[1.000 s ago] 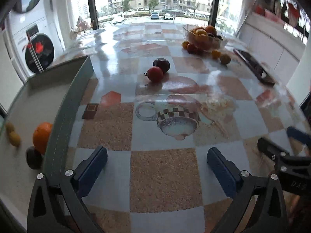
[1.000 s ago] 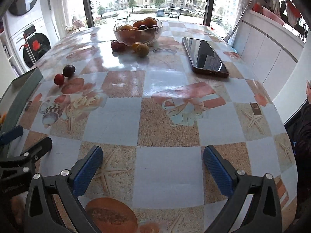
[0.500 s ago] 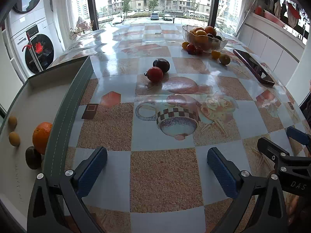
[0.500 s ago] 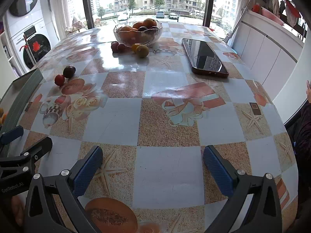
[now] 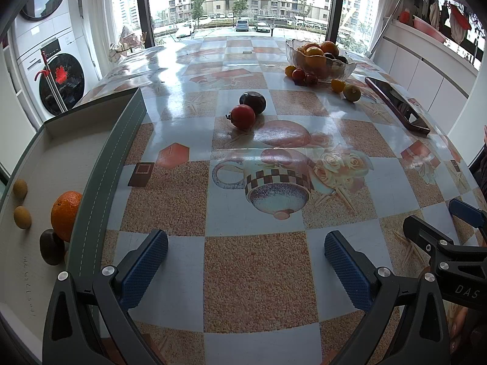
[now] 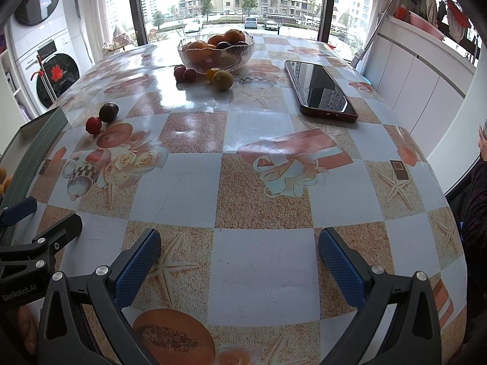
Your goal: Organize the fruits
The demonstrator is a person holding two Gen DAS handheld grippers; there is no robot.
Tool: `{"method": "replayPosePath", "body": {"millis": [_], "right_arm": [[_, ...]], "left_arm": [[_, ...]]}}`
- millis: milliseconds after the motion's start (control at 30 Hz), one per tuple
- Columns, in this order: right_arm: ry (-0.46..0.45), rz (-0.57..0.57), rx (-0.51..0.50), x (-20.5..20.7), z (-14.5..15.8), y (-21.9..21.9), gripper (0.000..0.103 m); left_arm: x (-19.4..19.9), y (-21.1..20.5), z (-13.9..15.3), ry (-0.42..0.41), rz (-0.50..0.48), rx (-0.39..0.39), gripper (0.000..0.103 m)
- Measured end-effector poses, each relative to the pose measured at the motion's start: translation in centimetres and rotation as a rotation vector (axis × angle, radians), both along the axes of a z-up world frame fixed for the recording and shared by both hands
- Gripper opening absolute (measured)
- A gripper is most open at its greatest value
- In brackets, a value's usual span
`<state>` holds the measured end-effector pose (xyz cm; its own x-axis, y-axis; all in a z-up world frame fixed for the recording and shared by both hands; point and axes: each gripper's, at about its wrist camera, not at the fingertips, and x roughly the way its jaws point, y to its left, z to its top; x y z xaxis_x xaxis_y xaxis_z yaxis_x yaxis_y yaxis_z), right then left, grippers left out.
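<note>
On the table (image 5: 182, 273), both our grippers' fingers spread empty; we should straddle the red fruit (image 5: 243, 116) squarely, clear of the dark plum (image 5: 252, 102).

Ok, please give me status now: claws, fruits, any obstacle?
Left claw open, right claw open, both empty. Red fruit and dark plum loose on table. Nothing blocking.

We are seeing a tray (image 5: 91, 164) lying at nine o'clock on the table (image 5: 258, 258), holding what may be four fruits. Two fruits (image 5: 248, 111) are sitting touching at twelve; the bowl (image 5: 319, 60) is standing behind at one, a phone (image 5: 398, 103) lying right of it.
</note>
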<state>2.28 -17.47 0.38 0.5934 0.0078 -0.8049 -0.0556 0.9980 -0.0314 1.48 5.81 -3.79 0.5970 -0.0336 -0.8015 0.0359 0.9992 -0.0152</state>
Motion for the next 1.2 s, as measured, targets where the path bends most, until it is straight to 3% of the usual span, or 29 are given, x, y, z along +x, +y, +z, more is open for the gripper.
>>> {"method": "replayPosePath", "body": {"millis": [867,1000,1200], "right_arm": [[0.020,0.006,-0.006,0.3,0.1,0.1,0.103],[0.163,0.042,0.014,2.5,0.7,0.2,0.103],[0.137,0.052,0.143,7.7,3.5,0.2,0.103]], "left_arm": [[0.0,0.0,0.0,0.000,0.000,0.000,0.103],[0.0,0.0,0.0,0.000,0.000,0.000,0.103],[0.0,0.0,0.0,0.000,0.000,0.000,0.103]]}}
